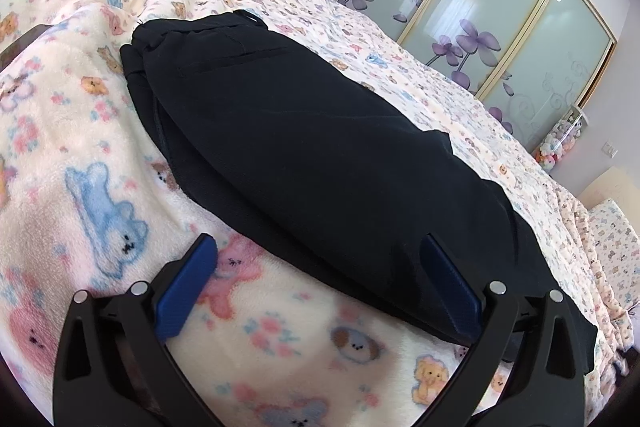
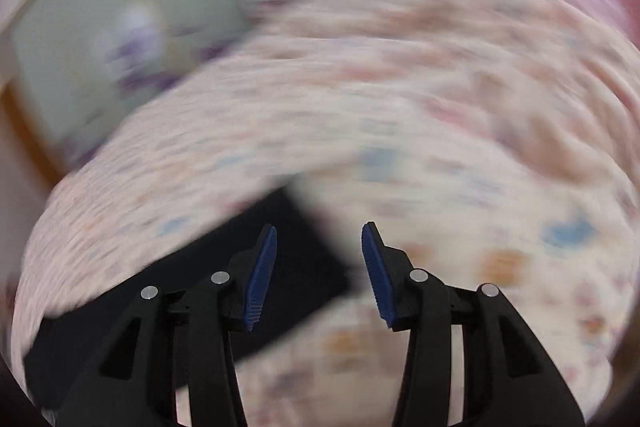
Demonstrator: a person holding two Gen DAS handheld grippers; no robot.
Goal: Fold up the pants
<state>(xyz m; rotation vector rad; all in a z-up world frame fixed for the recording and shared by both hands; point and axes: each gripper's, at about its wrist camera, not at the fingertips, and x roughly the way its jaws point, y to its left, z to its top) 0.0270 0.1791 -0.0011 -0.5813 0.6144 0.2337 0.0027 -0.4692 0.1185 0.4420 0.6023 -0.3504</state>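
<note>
In the left wrist view the black pants (image 1: 304, 147) lie folded lengthwise on the bed's teddy-print blanket (image 1: 80, 131), waistband and a slit pocket at the far end, the legs running toward the camera and off past the lower right. The left tool (image 1: 320, 267) stands wide open just above the blanket: its right blue pad (image 1: 448, 287) sits against or over the near edge of the dark cloth, its left pad over bare blanket, and nothing is pinched between them. A mirrored wardrobe (image 1: 500, 27) with purple flowers stands beyond the bed. The right wrist view is heavily smeared, so detail is poor, but the right tool (image 2: 320, 267) shows clearly, its jaws about half apart with nothing between the pads; a squared dark end of the pants (image 2: 288, 259) lies on the blanket below and to the left of the fingers, apart from them. From here the risk seems to be in the pickup: closing the left tool where it stands could catch the fluffy blanket along with the pants edge, or only the top layer, so the lengthwise fold would slide apart. If the right tool comes in at speed, it may miss the hem corner or drag it crooked.
</note>
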